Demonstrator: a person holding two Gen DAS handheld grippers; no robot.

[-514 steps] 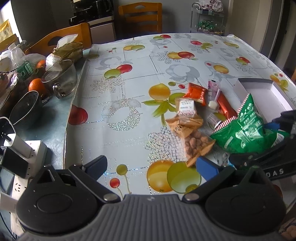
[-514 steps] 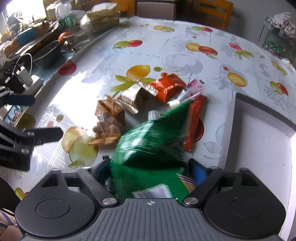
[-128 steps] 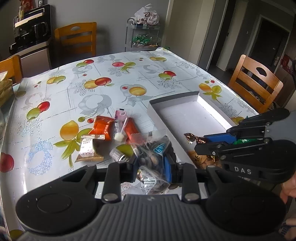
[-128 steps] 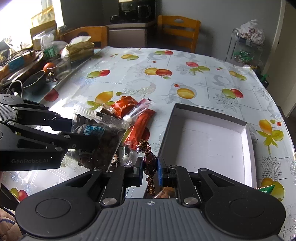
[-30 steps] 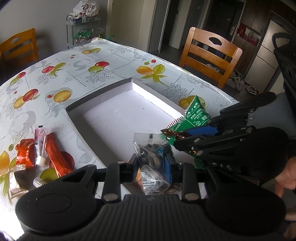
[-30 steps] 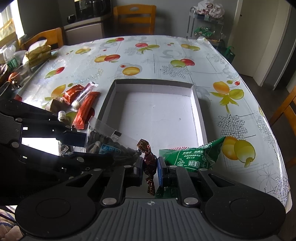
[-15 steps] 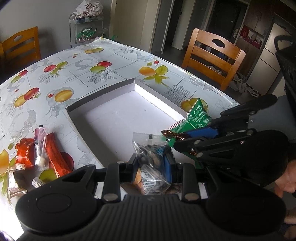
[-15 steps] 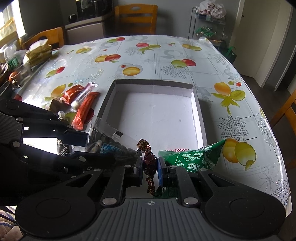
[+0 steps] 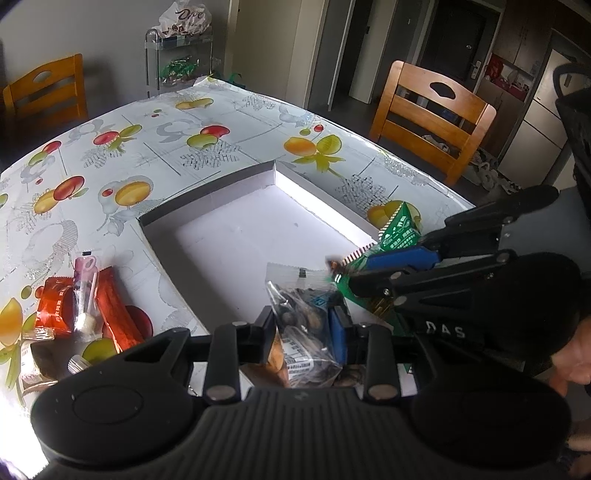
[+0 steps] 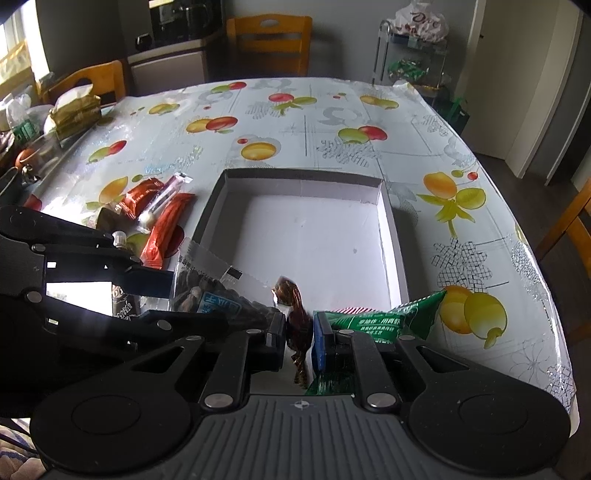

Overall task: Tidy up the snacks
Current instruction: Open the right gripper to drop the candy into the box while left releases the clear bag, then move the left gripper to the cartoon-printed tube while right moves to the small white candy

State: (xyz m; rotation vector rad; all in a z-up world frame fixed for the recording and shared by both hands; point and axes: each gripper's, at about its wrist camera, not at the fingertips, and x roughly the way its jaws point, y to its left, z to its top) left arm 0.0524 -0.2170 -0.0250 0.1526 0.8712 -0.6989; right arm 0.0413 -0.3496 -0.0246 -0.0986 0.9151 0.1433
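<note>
Green snack bag (image 10: pixel 384 325) partly behind right gripper (image 10: pixel 299 341)

We see a table (image 10: pixel 424 122) covered by a fruit-print cloth. Beyond its far edge in the right wrist view stands a wooden chair (image 10: pixel 269 40), and near the far right corner a clear rack (image 10: pixel 410 59) with a white bag (image 10: pixel 421 18) on top. At the left edge lie a stack of yellowish packets (image 10: pixel 75 110) and a second wooden chair (image 10: pixel 92 83). In the left wrist view, a third wooden chair (image 9: pixel 432 114) stands past the table's right edge, before dark doors (image 9: pixel 454 33).
</note>
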